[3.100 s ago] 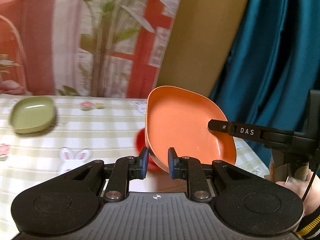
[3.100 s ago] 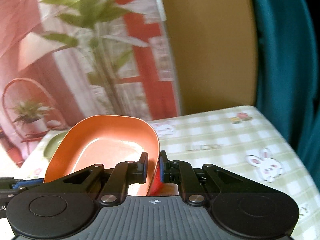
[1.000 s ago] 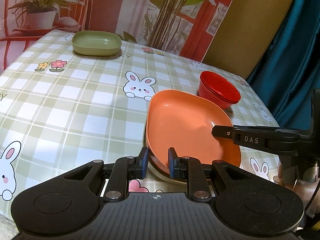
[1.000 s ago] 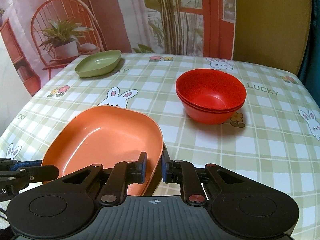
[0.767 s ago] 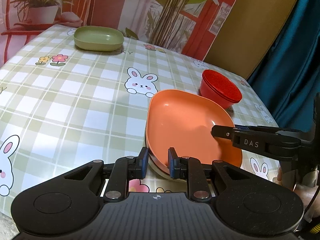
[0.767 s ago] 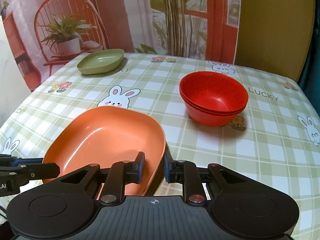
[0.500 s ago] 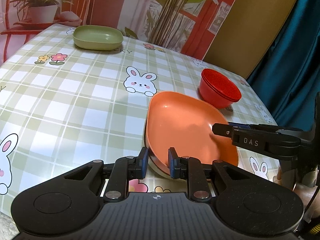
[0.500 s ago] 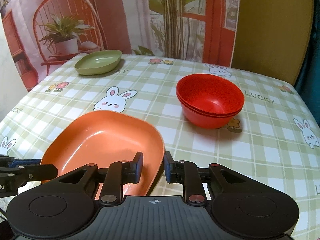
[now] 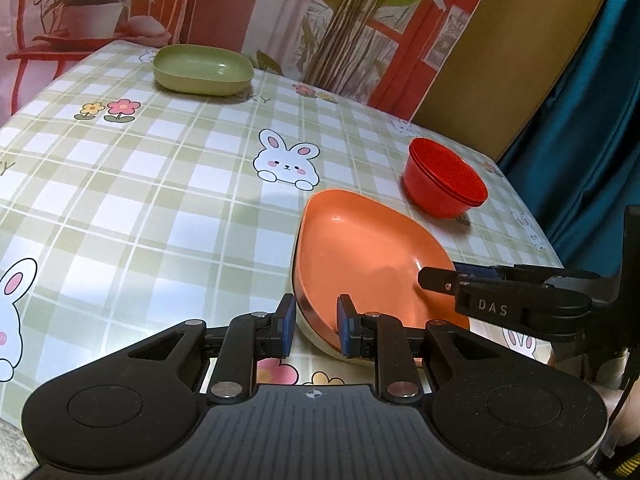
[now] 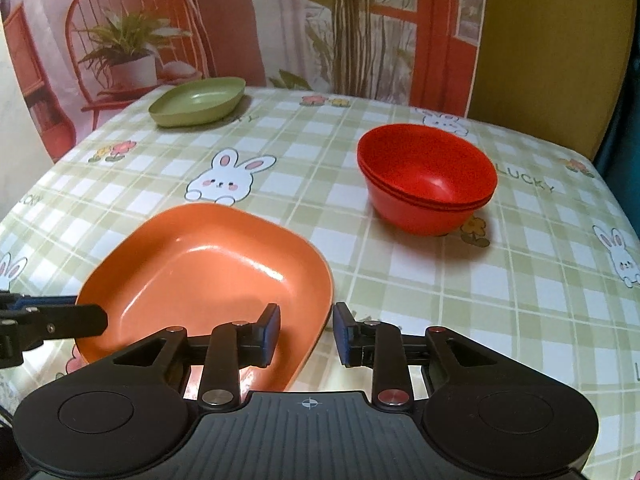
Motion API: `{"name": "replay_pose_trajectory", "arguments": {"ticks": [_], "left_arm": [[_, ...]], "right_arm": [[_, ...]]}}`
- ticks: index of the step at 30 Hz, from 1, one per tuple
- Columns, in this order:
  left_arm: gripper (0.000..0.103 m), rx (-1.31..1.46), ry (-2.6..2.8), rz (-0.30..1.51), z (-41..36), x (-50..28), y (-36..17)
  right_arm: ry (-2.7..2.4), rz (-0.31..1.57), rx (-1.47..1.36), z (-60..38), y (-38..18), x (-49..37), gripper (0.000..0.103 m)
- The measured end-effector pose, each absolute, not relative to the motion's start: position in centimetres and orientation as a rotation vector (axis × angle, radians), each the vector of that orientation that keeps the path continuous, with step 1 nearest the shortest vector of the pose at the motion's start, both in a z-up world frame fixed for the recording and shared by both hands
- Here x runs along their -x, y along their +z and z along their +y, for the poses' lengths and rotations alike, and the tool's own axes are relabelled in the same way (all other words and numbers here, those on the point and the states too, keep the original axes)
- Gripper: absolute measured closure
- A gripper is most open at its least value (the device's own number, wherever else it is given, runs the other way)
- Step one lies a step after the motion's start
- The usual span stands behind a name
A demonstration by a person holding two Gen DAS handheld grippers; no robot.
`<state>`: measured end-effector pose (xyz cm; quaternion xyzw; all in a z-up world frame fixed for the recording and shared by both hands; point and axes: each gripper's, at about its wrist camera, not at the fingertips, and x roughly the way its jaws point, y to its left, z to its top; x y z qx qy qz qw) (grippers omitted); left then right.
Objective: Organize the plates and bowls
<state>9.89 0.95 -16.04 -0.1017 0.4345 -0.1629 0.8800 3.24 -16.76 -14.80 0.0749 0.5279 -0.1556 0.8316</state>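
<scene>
Plates and bowls sit spread over a green-checked tablecloth [image 10: 440,300] printed with rabbits and flowers. Far left, near the table's back edge, a green plate [image 10: 198,102] lies by itself, well apart from the rest. In the near middle an orange plate [image 10: 208,276] rests on top of a cream-coloured plate [image 9: 320,340], of which only a pale sliver of rim shows beneath it in the left wrist view. To the right and farther back stand the red bowls [image 10: 426,178], nested into one stack and clear of the orange plate.

At the orange plate's left rim, the left gripper [image 9: 316,326] stands narrow, its blue pads [image 9: 286,326] set on either side of the stacked rims: one pad outside, the other inside the orange plate. The pads look close against the rims, but whether they press on them I cannot tell.

At the near right corner of the same plate, the right gripper [image 10: 306,332] straddles the rim with its jaws parted. They have just been opening, and a clear gap shows between the right-hand pad and the plate's edge, so the plate sits between the fingers [image 10: 270,332] without being clamped. In the left wrist view the right gripper's fingers reach in from the right over the orange plate.

Behind the table hangs a printed backdrop [image 10: 280,20] showing a chair, potted plants and a red window frame.
</scene>
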Motion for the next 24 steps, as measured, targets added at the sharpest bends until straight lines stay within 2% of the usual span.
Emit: {"name": "replay_pose_trajectory", "arguments": {"ticks": [12, 24], "left_arm": [[0.08, 0.237, -0.32, 0.894, 1.3, -10.0, -15.9], [0.08, 0.242, -0.307, 0.732, 2.7, -12.5, -9.6]], "right_arm": [[-0.327, 1.089, -0.184, -17.1, -14.3, -3.1, 0.076], [-0.325, 0.958, -0.181, -19.1, -9.6, -5.9, 0.076]]}}
